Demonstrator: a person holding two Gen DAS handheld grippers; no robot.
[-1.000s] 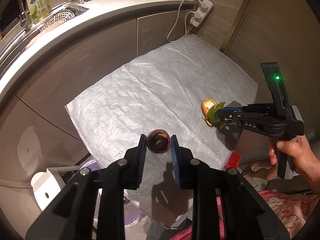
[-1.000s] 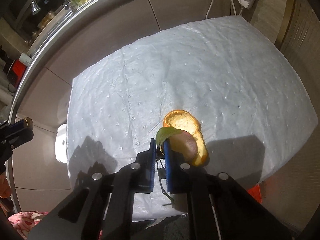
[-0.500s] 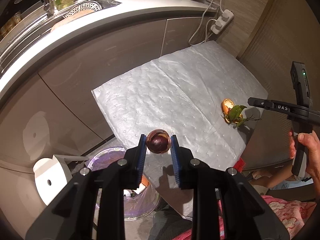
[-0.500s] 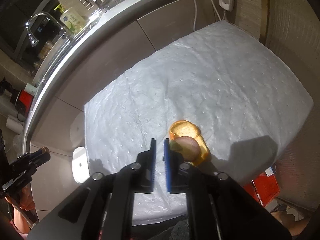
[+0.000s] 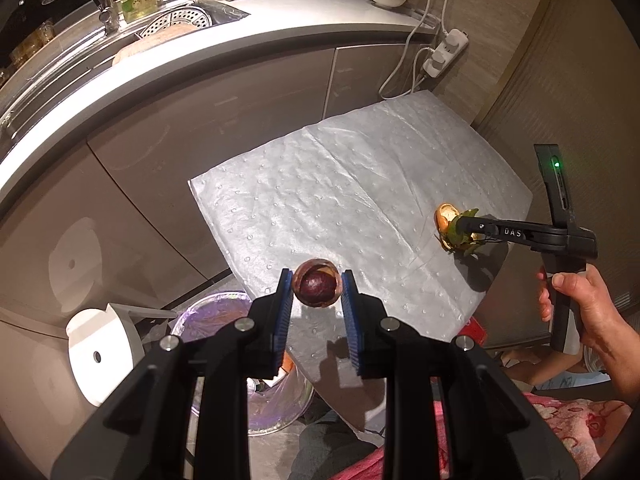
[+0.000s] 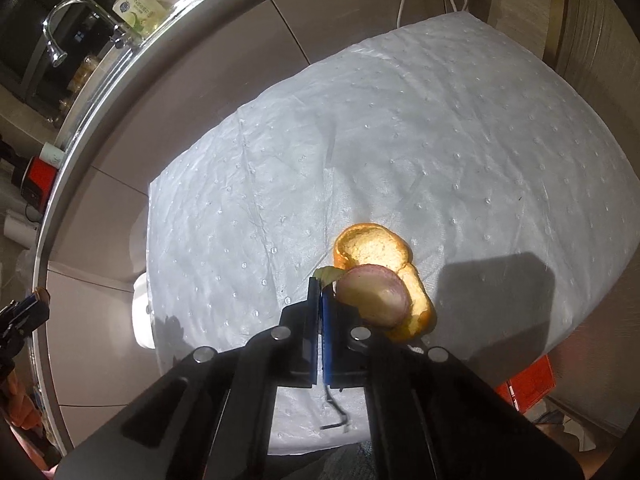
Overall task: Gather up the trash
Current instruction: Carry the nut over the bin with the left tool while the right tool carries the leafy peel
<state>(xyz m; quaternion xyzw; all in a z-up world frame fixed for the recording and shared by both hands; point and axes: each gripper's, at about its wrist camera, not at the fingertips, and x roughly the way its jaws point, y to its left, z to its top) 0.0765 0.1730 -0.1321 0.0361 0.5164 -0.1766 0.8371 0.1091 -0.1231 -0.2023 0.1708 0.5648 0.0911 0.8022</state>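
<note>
My left gripper is shut on a round brown fruit shell with a dark purple inside, held in the air over the near edge of the white mat. In the right wrist view my right gripper sits low on the mat, its jaws closing tight on a green leafy twig whose stem hangs out below them. Just right of it lie an orange peel and a purple-rimmed slice. The left wrist view shows the right gripper at the peel.
A bin lined with a purple bag stands on the floor below the mat's near corner, with a white lid-like thing beside it. Behind the mat are grey cabinets, a counter with a sink, and a power strip. A red box lies by the mat's right edge.
My left gripper carried the fruit shell back off the mat toward the bin side. My right gripper rose away from the leaf, then came down again and shut on it.
</note>
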